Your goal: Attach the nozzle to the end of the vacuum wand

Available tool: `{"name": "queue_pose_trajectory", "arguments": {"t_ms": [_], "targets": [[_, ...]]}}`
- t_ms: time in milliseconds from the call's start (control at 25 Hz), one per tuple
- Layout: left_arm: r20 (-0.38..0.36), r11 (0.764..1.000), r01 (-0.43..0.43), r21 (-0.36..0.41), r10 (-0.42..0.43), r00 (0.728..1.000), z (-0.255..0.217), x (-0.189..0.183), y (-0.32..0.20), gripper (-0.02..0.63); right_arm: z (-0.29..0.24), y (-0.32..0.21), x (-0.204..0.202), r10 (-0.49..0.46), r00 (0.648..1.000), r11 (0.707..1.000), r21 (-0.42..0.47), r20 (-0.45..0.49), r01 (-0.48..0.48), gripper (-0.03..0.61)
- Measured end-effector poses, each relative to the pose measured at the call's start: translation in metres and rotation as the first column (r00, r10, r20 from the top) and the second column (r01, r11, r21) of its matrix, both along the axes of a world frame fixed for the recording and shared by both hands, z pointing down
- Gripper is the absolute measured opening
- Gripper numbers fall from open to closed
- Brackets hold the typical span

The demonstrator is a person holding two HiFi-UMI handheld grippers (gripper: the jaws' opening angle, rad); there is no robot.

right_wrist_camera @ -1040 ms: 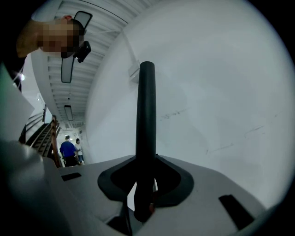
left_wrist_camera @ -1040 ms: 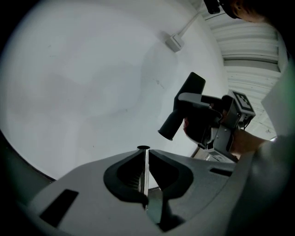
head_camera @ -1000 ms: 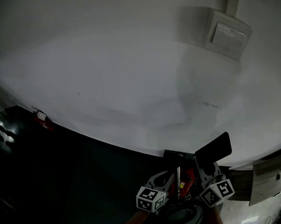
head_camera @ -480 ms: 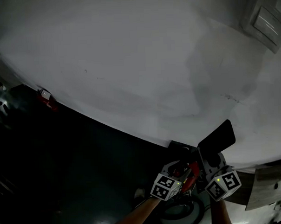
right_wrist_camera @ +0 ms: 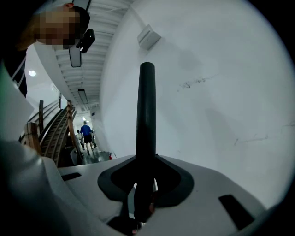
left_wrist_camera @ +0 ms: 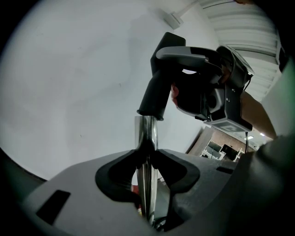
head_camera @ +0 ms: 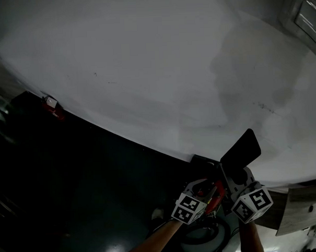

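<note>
Nozzle (head_camera: 240, 151) before white wall (head_camera: 145, 71), dark floor (head_camera: 72, 194)

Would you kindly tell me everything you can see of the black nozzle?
The nozzle is matte black, plastic-looking: a round collar widening into a flat blade, tilted up toward the white wall. The right gripper is clamped on it. Its collar meets the top of the shiny metal wand, round which the fingers of the left gripper are closing.

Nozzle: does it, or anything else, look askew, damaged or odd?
Nothing looks damaged. One thing is askew: the nozzle, gripped by the right gripper, leans off the line of the vacuum wand, its collar over the wand's top end. The left gripper is closing its jaws on the wand between them.
</note>
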State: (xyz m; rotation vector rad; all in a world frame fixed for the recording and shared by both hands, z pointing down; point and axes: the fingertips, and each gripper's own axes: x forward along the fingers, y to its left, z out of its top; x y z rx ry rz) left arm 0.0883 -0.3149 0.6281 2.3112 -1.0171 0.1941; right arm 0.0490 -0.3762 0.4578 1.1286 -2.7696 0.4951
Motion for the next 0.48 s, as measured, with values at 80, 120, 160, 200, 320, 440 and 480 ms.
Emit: {"name": "queue_pose_trajectory", "arguments": {"t_ms": [80,120,160,200,320,440,480], "targets": [[-0.002,1.0,-0.005,-0.004,0.005,1.0,0.001,0.0,-0.001,0.149,0.002,-0.001,-0.005,-0.012,1.0,1.0,-0.007,0.003,0.012,0.094],[-0.002,1.0,-0.007,-0.005,0.007,1.0,0.0,0.001,0.0,0.147,0.004,-0.001,-0.007,-0.022,1.0,1.0,-0.006,-0.018,0.021,0.095],[0.0,1.0,-0.01,-0.005,0.01,1.0,0.0,0.001,0.0,0.149,0.007,0.0,-0.008,-0.035,0.998,0.999,-0.002,-0.046,0.035,0.095],[0.003,1.0,-0.013,-0.003,0.013,1.0,0.0,0.001,0.0,0.149,0.008,0.001,-0.01,-0.051,0.996,0.999,0.003,-0.073,0.052,0.094],[0.01,1.0,-0.018,0.003,0.018,1.0,0.001,0.001,0.0,0.147,0.01,0.001,-0.019,-0.099,0.986,0.994,0.021,-0.138,0.103,0.094],[0.013,1.0,-0.021,0.007,0.021,1.0,0.0,0.0,-0.001,0.147,0.012,-0.001,-0.024,-0.128,0.98,0.991,0.018,-0.149,0.132,0.094],[0.014,1.0,-0.024,0.011,0.024,1.0,0.0,-0.001,-0.002,0.147,0.015,-0.001,-0.024,-0.137,0.978,0.99,0.009,-0.156,0.14,0.094]]}}
